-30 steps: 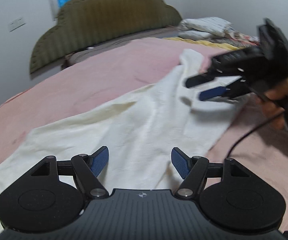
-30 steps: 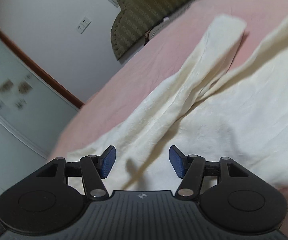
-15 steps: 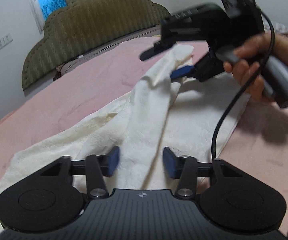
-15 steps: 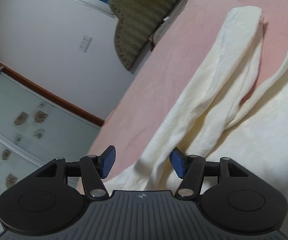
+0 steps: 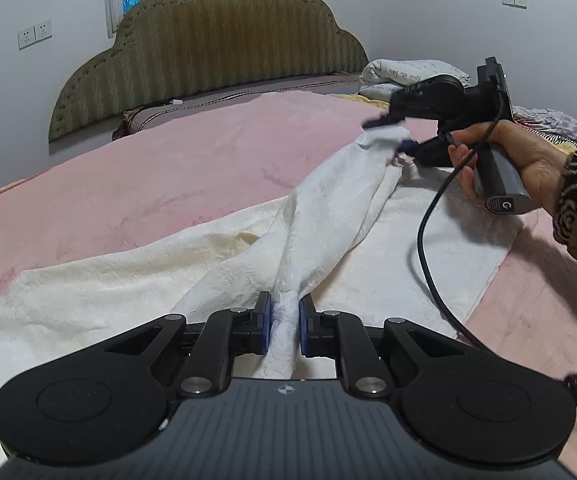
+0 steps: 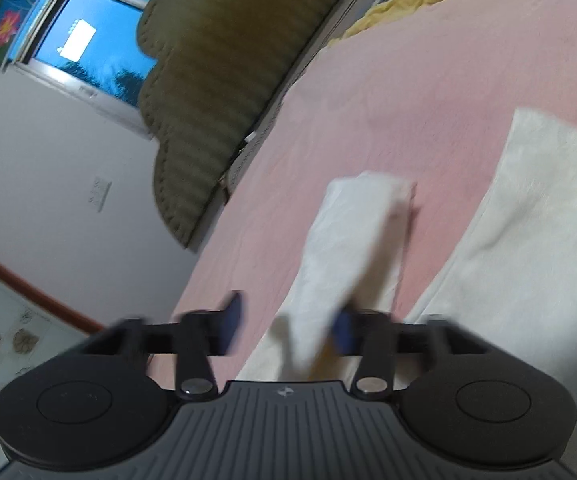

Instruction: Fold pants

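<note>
The cream pants are spread on the pink bed, below the olive headboard, with one leg gathered into a raised ridge running away from the headboard's foot toward the near edge. That ridge is pinched at its near end by the left tool; its jaws are closing, and the blue pads already press the bunched cloth between them, whereas a second ago they stood wide over flat fabric. The far end of the same leg, nearer the headboard and to its right, is taken by the right tool, held in a person's hand. In the blurred right wrist view, cloth lies between its fingers, which look apart there; the blur likely lags, and the right tool is judged shut on the hem, having been open half a second earlier. The leg is probably held at both ends so that it can be lifted taut and laid over the other leg, which lies flat, farther from the headboard.
</note>
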The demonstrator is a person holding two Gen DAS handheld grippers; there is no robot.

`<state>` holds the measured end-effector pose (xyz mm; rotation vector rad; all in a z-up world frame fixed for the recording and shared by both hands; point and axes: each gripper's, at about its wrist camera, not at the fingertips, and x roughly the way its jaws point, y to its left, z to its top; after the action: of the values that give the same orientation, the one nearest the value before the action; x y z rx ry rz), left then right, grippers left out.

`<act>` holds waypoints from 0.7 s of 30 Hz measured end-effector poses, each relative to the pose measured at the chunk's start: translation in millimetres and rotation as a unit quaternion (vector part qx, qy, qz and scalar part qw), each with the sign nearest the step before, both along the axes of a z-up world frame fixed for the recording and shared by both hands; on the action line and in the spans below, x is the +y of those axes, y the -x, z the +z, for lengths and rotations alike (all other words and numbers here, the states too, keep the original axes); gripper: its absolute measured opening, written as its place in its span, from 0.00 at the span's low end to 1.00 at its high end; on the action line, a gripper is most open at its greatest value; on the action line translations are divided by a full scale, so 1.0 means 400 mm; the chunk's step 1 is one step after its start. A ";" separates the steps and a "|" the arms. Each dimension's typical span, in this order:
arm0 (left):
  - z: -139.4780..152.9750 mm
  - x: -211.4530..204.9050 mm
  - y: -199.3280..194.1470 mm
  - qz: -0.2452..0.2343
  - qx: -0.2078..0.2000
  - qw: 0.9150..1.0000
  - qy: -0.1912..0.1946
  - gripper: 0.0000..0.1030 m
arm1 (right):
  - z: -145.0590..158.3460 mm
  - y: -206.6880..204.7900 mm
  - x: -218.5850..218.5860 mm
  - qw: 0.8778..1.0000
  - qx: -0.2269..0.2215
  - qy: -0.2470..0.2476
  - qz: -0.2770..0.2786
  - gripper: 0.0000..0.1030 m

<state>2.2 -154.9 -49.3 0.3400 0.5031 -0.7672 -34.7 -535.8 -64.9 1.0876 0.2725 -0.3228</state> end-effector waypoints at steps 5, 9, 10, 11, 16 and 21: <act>0.012 0.016 -0.018 0.015 0.004 0.999 0.042 0.16 | 0.094 0.014 0.022 0.996 -0.041 0.081 0.014 0.05; 0.048 0.037 -0.001 0.044 -0.033 0.994 0.093 0.16 | 0.241 0.093 0.078 0.964 -0.166 0.205 0.034 0.04; 0.054 0.039 0.005 0.048 -0.042 0.993 0.098 0.16 | 0.263 0.107 0.090 0.958 -0.175 0.222 0.040 0.04; 0.058 0.041 0.008 0.050 -0.043 0.993 0.101 0.16 | 0.277 0.114 0.093 0.960 -0.165 0.223 0.042 0.04; 0.044 0.032 -0.027 0.046 0.036 0.994 0.094 0.16 | 0.222 0.050 0.027 0.992 -0.007 0.113 0.049 0.04; 0.104 0.057 -0.044 0.114 -0.015 0.985 0.129 0.16 | 0.257 -0.022 0.043 0.989 -0.030 0.129 0.067 0.04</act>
<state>19.6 -132.0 -7.8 0.0509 0.4003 -0.5954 -25.8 -518.7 38.0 0.8181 0.2416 -0.1975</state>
